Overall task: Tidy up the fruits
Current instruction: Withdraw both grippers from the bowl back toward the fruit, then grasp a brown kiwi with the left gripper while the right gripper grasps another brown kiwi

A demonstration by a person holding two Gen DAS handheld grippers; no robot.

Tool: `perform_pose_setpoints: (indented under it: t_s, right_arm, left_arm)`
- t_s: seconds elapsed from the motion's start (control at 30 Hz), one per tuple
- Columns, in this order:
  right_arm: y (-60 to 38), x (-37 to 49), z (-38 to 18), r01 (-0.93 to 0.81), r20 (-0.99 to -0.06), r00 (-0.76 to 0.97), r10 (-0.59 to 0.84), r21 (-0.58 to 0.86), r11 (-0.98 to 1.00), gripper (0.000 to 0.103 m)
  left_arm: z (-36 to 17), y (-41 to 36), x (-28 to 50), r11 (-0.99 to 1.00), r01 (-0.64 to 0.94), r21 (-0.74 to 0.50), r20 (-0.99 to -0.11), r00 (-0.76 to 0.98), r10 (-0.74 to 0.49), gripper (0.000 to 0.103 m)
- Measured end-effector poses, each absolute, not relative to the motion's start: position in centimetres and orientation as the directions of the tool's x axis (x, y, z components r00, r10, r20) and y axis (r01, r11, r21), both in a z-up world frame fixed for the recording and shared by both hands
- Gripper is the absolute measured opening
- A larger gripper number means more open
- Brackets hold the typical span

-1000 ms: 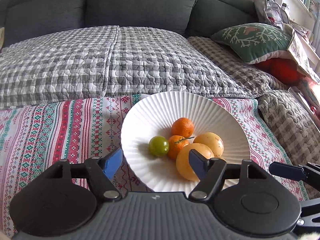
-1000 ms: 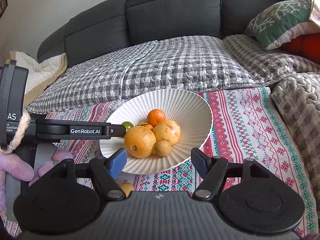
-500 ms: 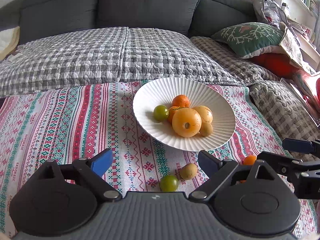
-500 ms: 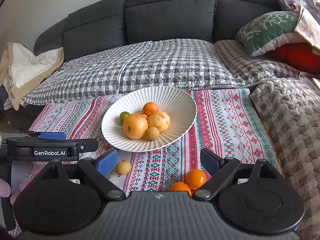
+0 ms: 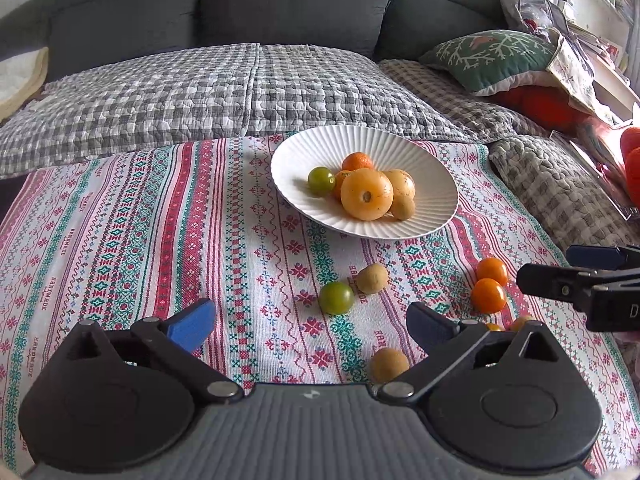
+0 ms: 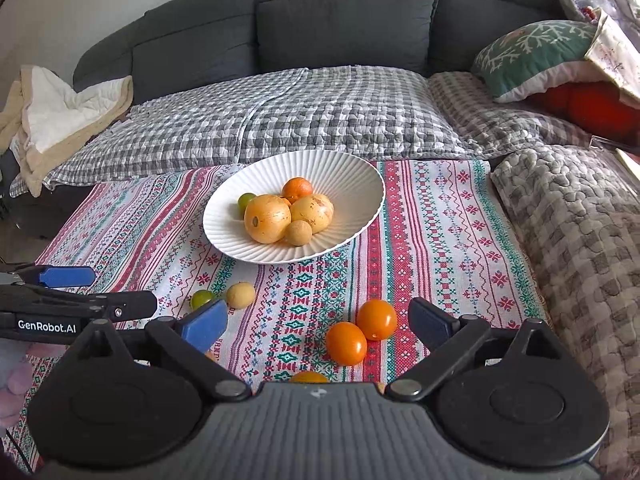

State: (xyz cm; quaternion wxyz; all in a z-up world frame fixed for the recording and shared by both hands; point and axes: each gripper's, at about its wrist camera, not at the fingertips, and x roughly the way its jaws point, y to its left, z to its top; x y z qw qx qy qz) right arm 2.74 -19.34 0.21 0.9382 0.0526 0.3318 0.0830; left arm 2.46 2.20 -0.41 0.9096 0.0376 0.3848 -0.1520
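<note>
Behind a desk draped in a red-and-green patterned cloth stands a dark grey sofa covered with a checked quilt.

From my left wrist view, a white ribbed plate sits toward the far edge of the cloth, holding a green fruit, an orange mandarin, two large yellow fruits and a small tan one. On the cloth nearer me lie a green fruit just beside a tan round fruit, and another tan fruit close under my left gripper, whose jaws are spread wide with nothing between them. Two orange fruits rest side by side to the right, near my right gripper's arm at the edge of the view.

From my right wrist view, the plate lies ahead with the same pile at its centre. The two orange fruits touch each other on the cloth between the released jaws of my right gripper, which hold nothing. The green fruit and the tan one sit to the left, near my left gripper. A green patterned cushion leans on the sofa at right.
</note>
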Motion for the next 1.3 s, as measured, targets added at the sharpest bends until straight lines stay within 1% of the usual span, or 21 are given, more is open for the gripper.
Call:
perform_pose_setpoints:
  t_s: [0.1, 0.23, 0.33, 0.47, 0.6, 0.63, 0.67, 0.7, 0.8, 0.97, 1.03, 1.1, 1.17, 1.23, 1.3]
  right_arm:
    - [-20.3, 2.7, -0.2, -0.086, -0.623, 0.763, 0.173, 0.169, 0.982, 0.097]
    - [-20.8, 2.8, -0.6, -0.074, -0.635, 0.755, 0.162, 0.162, 0.984, 0.098]
    - [-20.8, 2.9, -1.1, -0.084, -0.652, 0.742, 0.155, 0.139, 0.987, 0.099]
    - [-20.8, 3.1, -1.9, -0.084, -0.677, 0.725, 0.124, 0.093, 0.992, 0.099]
    - [-21.5, 3.4, -2.7, -0.061, -0.701, 0.707, 0.09, 0.066, 0.996, 0.098]
    - [-21.7, 3.5, -2.9, -0.054, -0.708, 0.7, 0.09, 0.073, 0.996, 0.098]
    - [-22.0, 3.5, -3.0, -0.047, -0.715, 0.693, 0.094, 0.085, 0.995, 0.098]
    - [-22.2, 3.5, -3.0, -0.041, -0.718, 0.689, 0.098, 0.097, 0.994, 0.097]
    - [-22.7, 3.3, -3.0, -0.028, -0.726, 0.68, 0.108, 0.121, 0.992, 0.097]
    - [-22.7, 3.5, -3.5, -0.022, -0.771, 0.624, 0.129, 0.148, 0.989, 0.092]
    - [-22.6, 3.7, -4.0, -0.016, -0.797, 0.587, 0.144, 0.166, 0.986, 0.084]
    - [-22.4, 3.8, -4.4, -0.012, -0.815, 0.564, 0.134, 0.155, 0.988, 0.078]
    - [-22.3, 3.8, -4.6, -0.015, -0.824, 0.552, 0.129, 0.145, 0.989, 0.074]
    - [-22.3, 3.9, -4.8, -0.016, -0.83, 0.542, 0.133, 0.148, 0.989, 0.067]
    - [-22.2, 3.8, -4.9, -0.015, -0.833, 0.538, 0.126, 0.141, 0.99, 0.066]
  left_arm:
    - [-1.0, 1.9, 2.0, 0.946, 0.323, -0.028, -0.725, 0.645, -0.241, 0.097]
    - [-2.0, 1.2, 1.3, 0.928, 0.372, -0.03, -0.726, 0.63, -0.276, 0.097]
    - [-3.0, 0.4, 1.3, 0.916, 0.399, -0.031, -0.746, 0.601, -0.287, 0.097]
    - [-3.8, -0.4, 0.9, 0.9, 0.435, -0.016, -0.75, 0.591, -0.299, 0.095]
    - [-4.5, -1.0, 0.7, 0.896, 0.444, -0.025, -0.761, 0.572, -0.305, 0.089]
    - [-4.7, -1.1, 0.7, 0.895, 0.444, -0.032, -0.764, 0.567, -0.309, 0.086]
    - [-4.8, -1.2, 0.7, 0.894, 0.446, -0.034, -0.766, 0.563, -0.31, 0.08]
    - [-4.9, -1.2, 0.7, 0.893, 0.448, -0.034, -0.77, 0.559, -0.309, 0.077]
    - [-5.2, -1.4, 0.7, 0.893, 0.45, -0.026, -0.771, 0.56, -0.304, 0.072]
    - [-5.2, -1.5, 0.8, 0.894, 0.447, -0.026, -0.759, 0.573, -0.308, 0.065]
    - [-5.3, -1.6, 0.8, 0.894, 0.447, -0.021, -0.754, 0.581, -0.307, 0.063]
    - [-5.4, -1.8, 0.7, 0.892, 0.452, -0.013, -0.747, 0.588, -0.309, 0.061]
    - [-5.4, -1.9, 0.8, 0.89, 0.455, -0.014, -0.742, 0.592, -0.314, 0.058]
    - [-5.4, -2.0, 0.8, 0.89, 0.456, -0.014, -0.739, 0.595, -0.317, 0.055]
    - [-5.4, -2.1, 0.8, 0.888, 0.46, -0.018, -0.735, 0.596, -0.323, 0.051]
